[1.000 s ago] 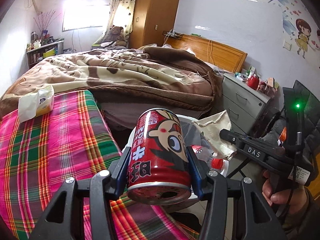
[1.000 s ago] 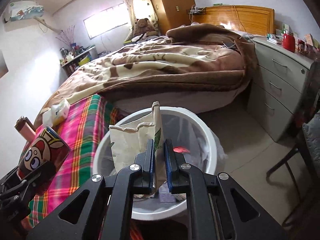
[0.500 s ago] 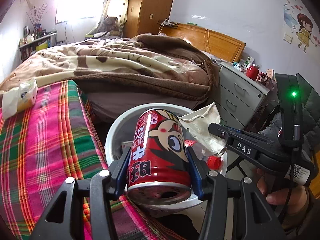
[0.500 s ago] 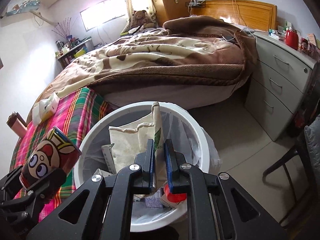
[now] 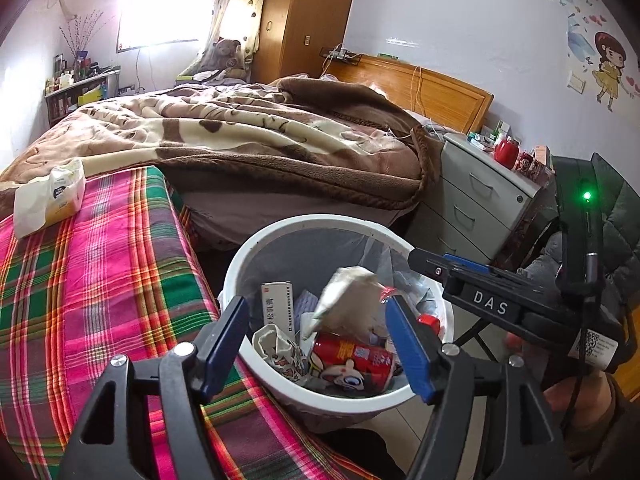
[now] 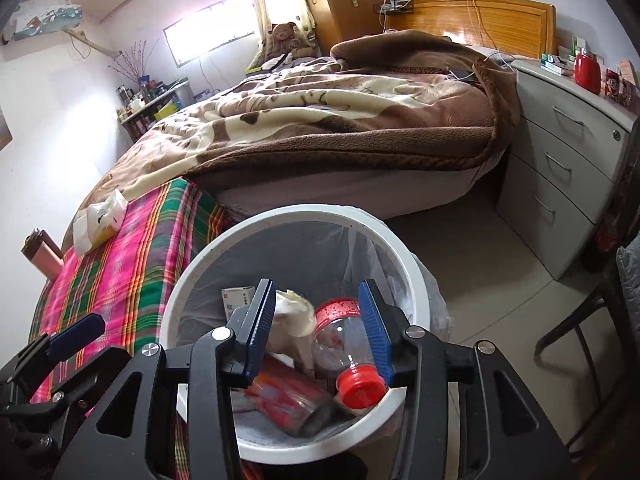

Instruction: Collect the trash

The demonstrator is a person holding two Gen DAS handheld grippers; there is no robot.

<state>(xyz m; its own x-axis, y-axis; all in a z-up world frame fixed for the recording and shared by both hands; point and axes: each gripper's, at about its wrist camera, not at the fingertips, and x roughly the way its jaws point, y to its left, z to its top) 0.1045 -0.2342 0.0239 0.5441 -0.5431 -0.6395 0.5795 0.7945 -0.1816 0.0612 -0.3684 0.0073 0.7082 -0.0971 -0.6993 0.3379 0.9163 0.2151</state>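
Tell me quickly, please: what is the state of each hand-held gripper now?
Left hand-held gripper: jaws opening, nothing between them; the red can lies in the white bin.
Right hand-held gripper: jaws opening, empty; the paper bag is in the bin.

The bin [image 5: 316,226] stands right of the covered table [image 5: 100,280], bed [image 5: 240,136] beyond; a can [image 5: 352,358] and bottle [image 6: 352,344] lie inside (drawers [image 5: 480,196] far right).

Bed [image 5: 240,136] with brown-cream blanket fills room's middle. Wooden headboard [image 5: 432,88] against wall; wardrobe [image 5: 308,16] beside curtained window [image 5: 160,20]. Teddy bear [image 5: 226,50] below curtain. Grey drawer unit [image 5: 480,192] right of bed, red jar [image 5: 505,151] on top. Tissue pack [image 5: 48,196] on plaid cloth [image 5: 80,280].
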